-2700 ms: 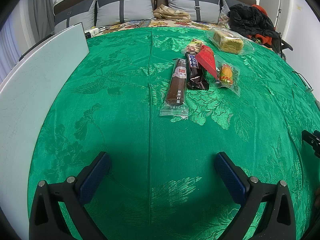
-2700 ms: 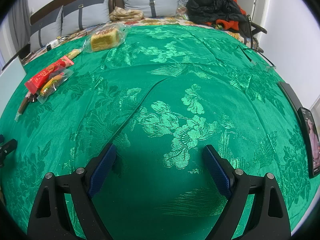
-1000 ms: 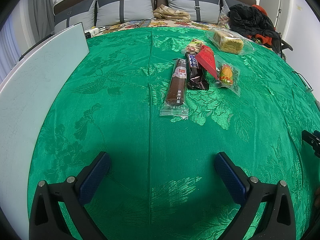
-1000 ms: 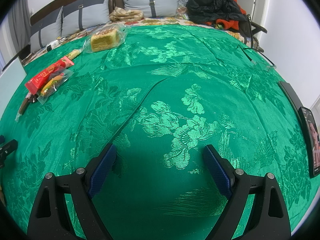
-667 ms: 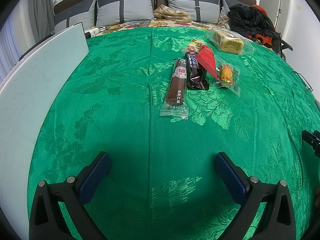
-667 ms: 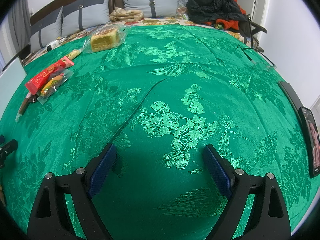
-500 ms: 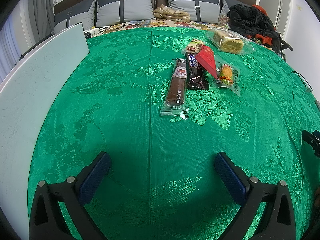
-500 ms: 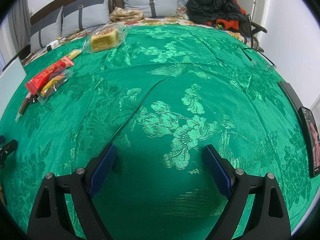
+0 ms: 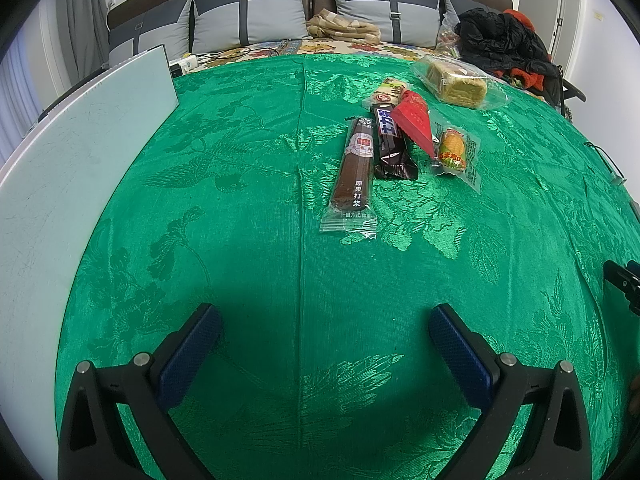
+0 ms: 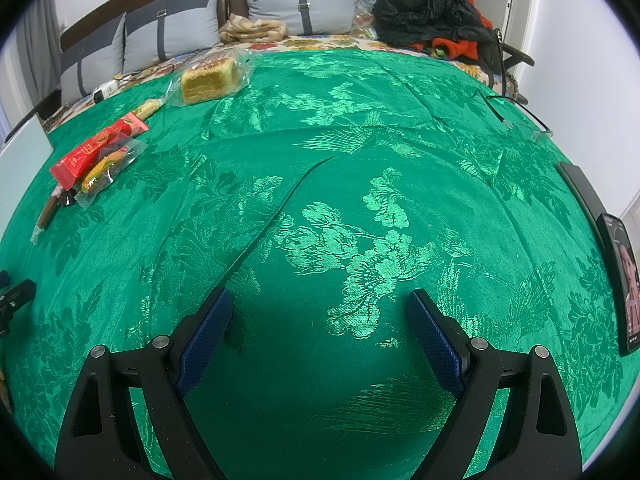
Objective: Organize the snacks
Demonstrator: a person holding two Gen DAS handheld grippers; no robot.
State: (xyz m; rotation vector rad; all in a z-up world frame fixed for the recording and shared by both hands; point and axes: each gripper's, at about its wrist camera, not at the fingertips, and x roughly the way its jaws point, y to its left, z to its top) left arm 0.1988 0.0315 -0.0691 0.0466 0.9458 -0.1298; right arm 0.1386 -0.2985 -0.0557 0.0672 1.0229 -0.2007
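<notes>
Left tongs point(image 9: 320, 334) wide open, empty, over bare green cloth point(image 9: 248, 264). Right tongs point(image 10: 318, 320) same. Snack cluster point(image 9: 384, 148) mid-tabletop; bread bag point(image 9: 456, 82) near far edge.

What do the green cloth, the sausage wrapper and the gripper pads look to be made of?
Green cloth: woven brocade-like fabric with a satin sheen; raised floral motifs catch the light. Sausage wrapper: thin clear plastic film, glossy, with a see-through crimped end. Pads: probably rubber or soft plastic, matte blue with a fine dotted texture, on black, likely plastic, fingers.
</notes>
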